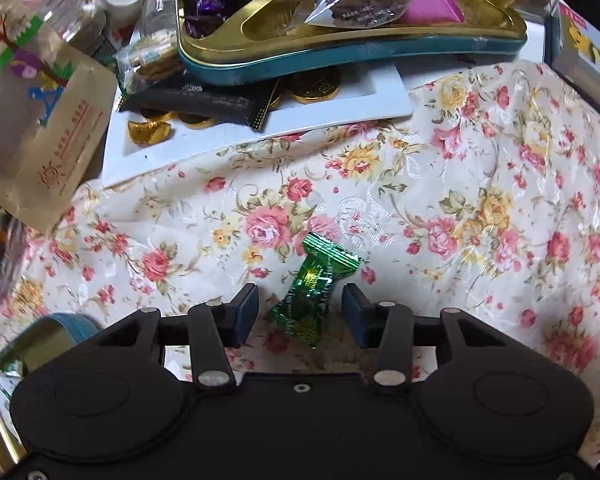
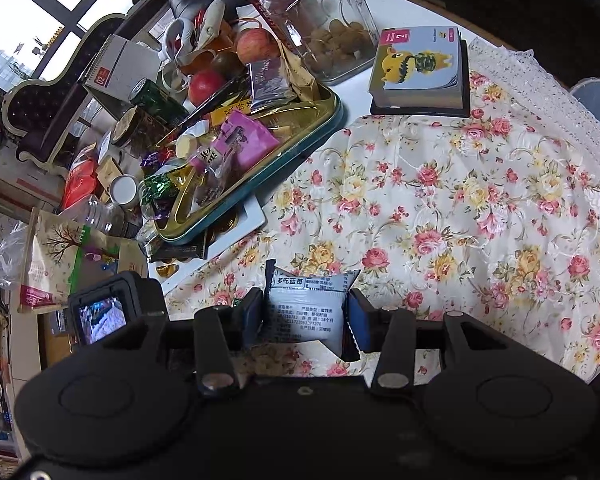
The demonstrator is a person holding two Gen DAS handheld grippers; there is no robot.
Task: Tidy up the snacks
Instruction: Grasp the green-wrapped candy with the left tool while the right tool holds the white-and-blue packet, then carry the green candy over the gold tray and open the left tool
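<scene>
Through the left wrist camera, the left gripper (image 1: 300, 312) sits low over the floral cloth (image 1: 480, 184) with its jaws spread, a green-wrapped candy (image 1: 314, 282) lying loose between the two fingers and touching neither; that straddling position looks like the setup for a pinch across the candy's middle, with the twisted wrapper ends left free. The gripper points forward toward the gold-lined tin (image 1: 340, 52), which rests on a white tray (image 1: 260, 120) and already holds similar green and purple candies, so the tin is probably where this one belongs. Through the right wrist camera, the right gripper (image 2: 305, 314) is pinching a white snack packet (image 2: 306, 312), both fingers pressed against its sides and the packet standing upright between them, its lower edge lifted clear of the cloth (image 2: 460, 200). It is held level and a little short of the tin (image 2: 260, 160), which lies ahead and to the left, heaped with mixed snacks beside a glass jar (image 2: 324, 20).
</scene>
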